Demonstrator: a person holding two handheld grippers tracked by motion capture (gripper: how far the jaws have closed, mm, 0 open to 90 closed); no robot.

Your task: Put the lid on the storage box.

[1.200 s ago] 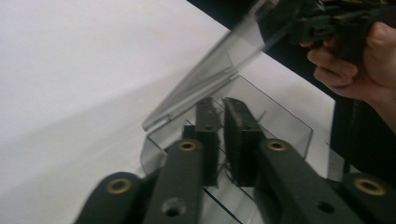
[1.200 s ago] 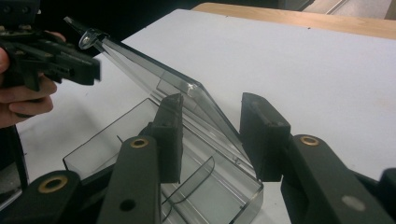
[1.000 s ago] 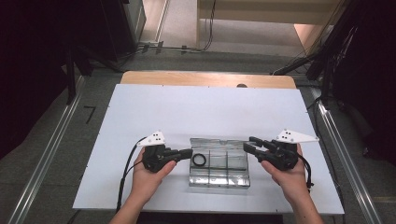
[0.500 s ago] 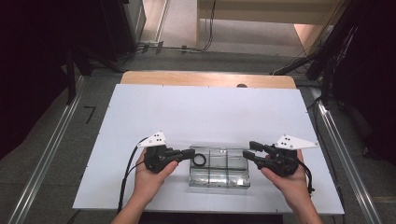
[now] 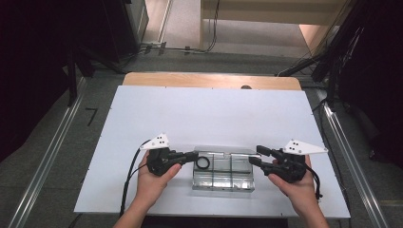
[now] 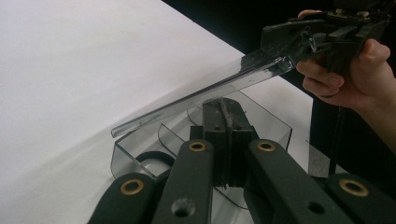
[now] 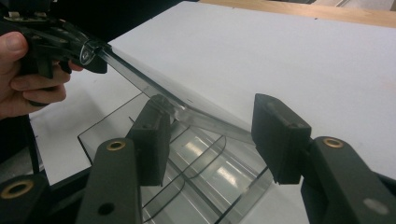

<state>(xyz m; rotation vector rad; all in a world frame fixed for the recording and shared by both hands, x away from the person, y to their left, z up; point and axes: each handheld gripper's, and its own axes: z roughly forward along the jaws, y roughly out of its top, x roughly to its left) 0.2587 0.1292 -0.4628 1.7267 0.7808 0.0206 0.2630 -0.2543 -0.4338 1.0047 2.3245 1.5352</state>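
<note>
box (image 5: 223, 178): clear | ring (image 5: 203, 163): black | table (image 5: 209, 114): white

white desk (image 5: 209, 114) here, a flat matte top with a strip of bare wood along its far edge and grey floor (image 5: 52, 156) on both sides. sitting directly on it, near the front edge and about midway across, is a clear plastic organiser box (image 5: 223, 176), its thin dividers splitting it into small compartments. a black ring (image 5: 203, 163) lies in the far-left compartment. the rest of the desk surface is plain white.
</note>
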